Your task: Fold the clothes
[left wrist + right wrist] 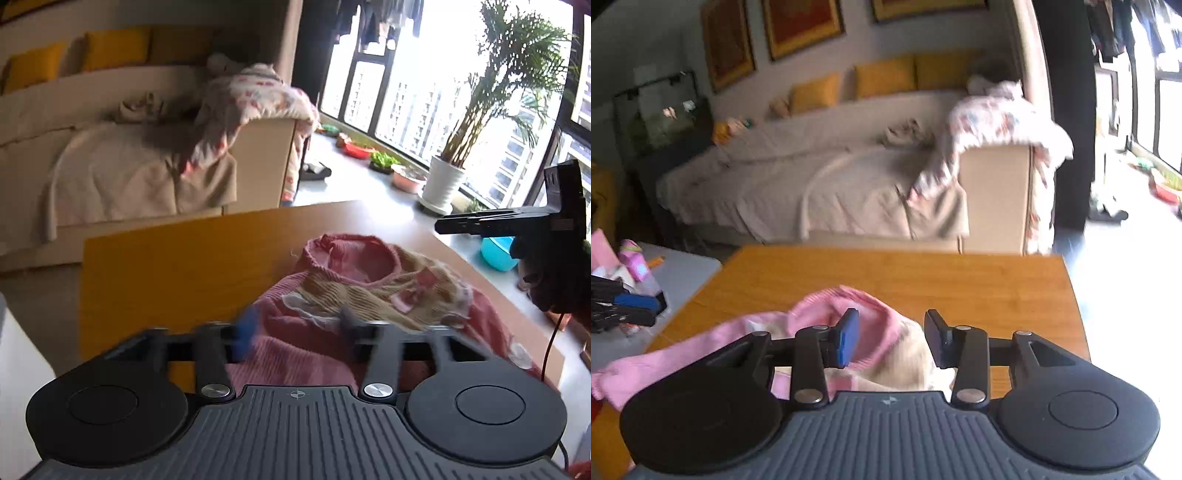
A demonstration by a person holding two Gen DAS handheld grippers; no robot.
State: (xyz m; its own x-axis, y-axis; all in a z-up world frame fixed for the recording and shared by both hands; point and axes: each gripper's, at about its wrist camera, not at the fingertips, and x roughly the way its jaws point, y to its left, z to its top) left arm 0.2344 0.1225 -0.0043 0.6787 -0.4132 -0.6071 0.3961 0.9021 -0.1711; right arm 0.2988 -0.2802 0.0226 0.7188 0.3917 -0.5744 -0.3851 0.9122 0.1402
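A pink knit sweater with a beige front panel and small pink bows lies crumpled on the wooden table. My left gripper hovers low over the near part of the sweater. Its jaws stand apart and blurred, and the cloth lies under the gap without being pinched. In the right wrist view the same sweater is bunched on the table. My right gripper is open just above its collar end, pads apart. The right gripper's fingers also show side-on at the right edge of the left wrist view.
A sofa with a beige cover and a floral blanket stands beyond the table's far edge. A potted palm, small dishes and a blue bowl line the window ledge. Clutter sits on a grey surface to the left.
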